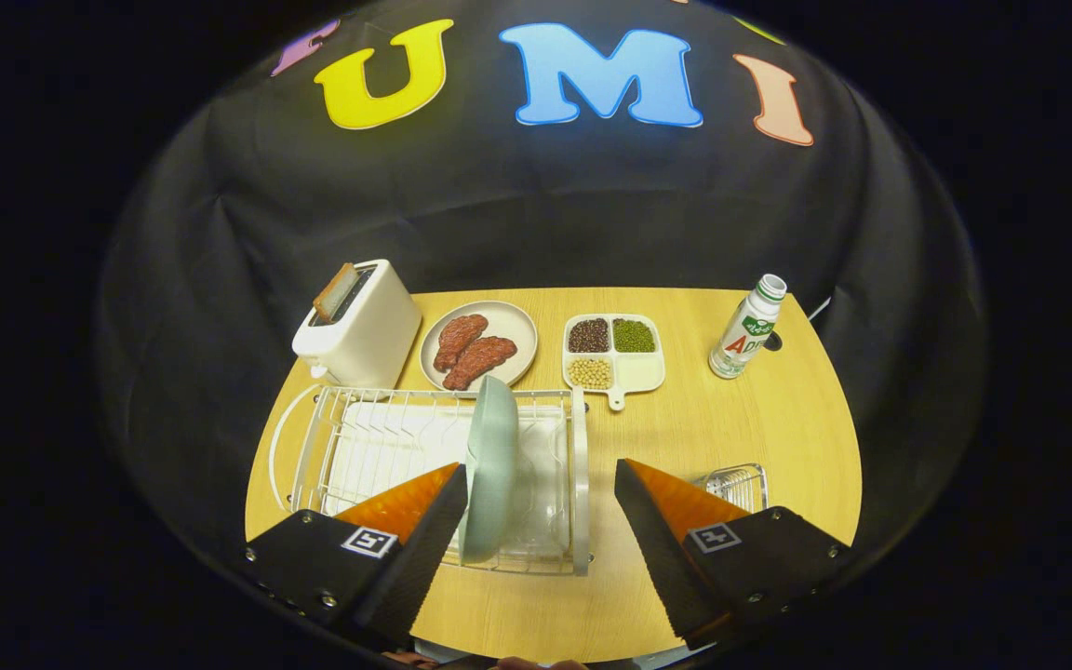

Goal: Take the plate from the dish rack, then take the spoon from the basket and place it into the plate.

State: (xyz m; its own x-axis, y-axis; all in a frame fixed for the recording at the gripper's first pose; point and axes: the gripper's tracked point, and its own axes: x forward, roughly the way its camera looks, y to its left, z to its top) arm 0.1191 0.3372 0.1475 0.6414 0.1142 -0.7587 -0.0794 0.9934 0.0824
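Two fingers of the gripper (pixel 541 507) are hanging spread wide and grasping nothing, the left one just beside the plate (pixel 490 470), which is standing on edge in the dish rack (pixel 580 484) so its rim is offering a pinchable edge.
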